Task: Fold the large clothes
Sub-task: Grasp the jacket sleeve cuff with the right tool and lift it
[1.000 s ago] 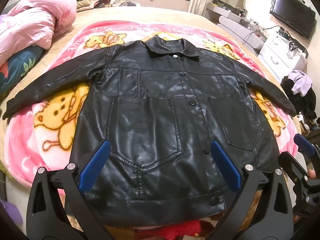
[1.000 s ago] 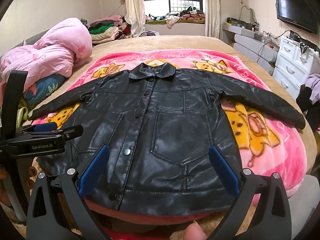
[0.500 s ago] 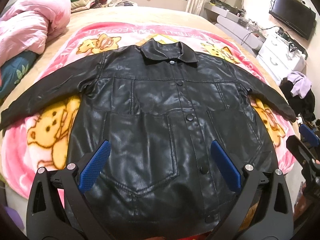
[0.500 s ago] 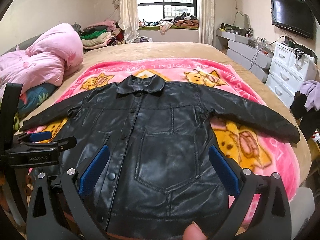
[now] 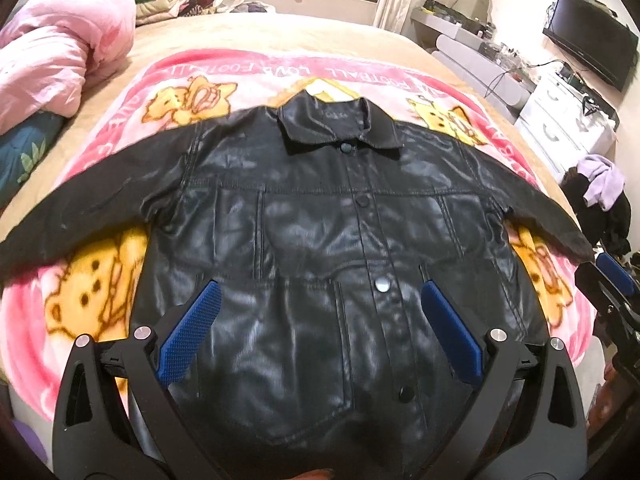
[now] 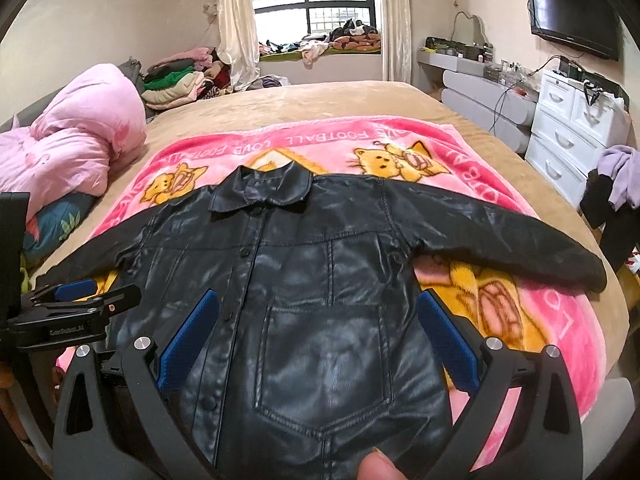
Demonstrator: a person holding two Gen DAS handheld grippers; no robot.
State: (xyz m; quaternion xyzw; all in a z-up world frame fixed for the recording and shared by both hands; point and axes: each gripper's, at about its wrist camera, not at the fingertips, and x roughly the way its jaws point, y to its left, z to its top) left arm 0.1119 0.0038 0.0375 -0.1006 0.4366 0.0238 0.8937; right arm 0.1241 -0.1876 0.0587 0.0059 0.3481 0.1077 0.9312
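Note:
A black leather jacket (image 5: 320, 208) (image 6: 320, 264) lies face up and buttoned on a pink cartoon blanket (image 5: 32, 320) (image 6: 560, 320), collar away from me and both sleeves spread sideways. My left gripper (image 5: 320, 292) hovers open over the jacket's lower left front, holding nothing. My right gripper (image 6: 318, 300) hovers open over the lower right front by a chest pocket, also holding nothing. Each gripper shows at the edge of the other's view: left gripper (image 6: 100, 288), right gripper (image 5: 612, 276). The hem is hidden below both frames. A thumb tip (image 6: 376, 468) shows at the bottom.
A bundled pink duvet (image 6: 72, 152) lies on the bed's left side, with folded clothes (image 6: 176, 80) stacked behind it. White drawers (image 6: 576, 120) and a wall TV (image 6: 572, 12) stand to the right. Dark and purple garments (image 6: 620, 176) hang beside the bed's right edge.
Both grippers have moved forward over the jacket, so it looks larger and its hem has dropped out of view. The jacket has not moved, and both grippers stay open.

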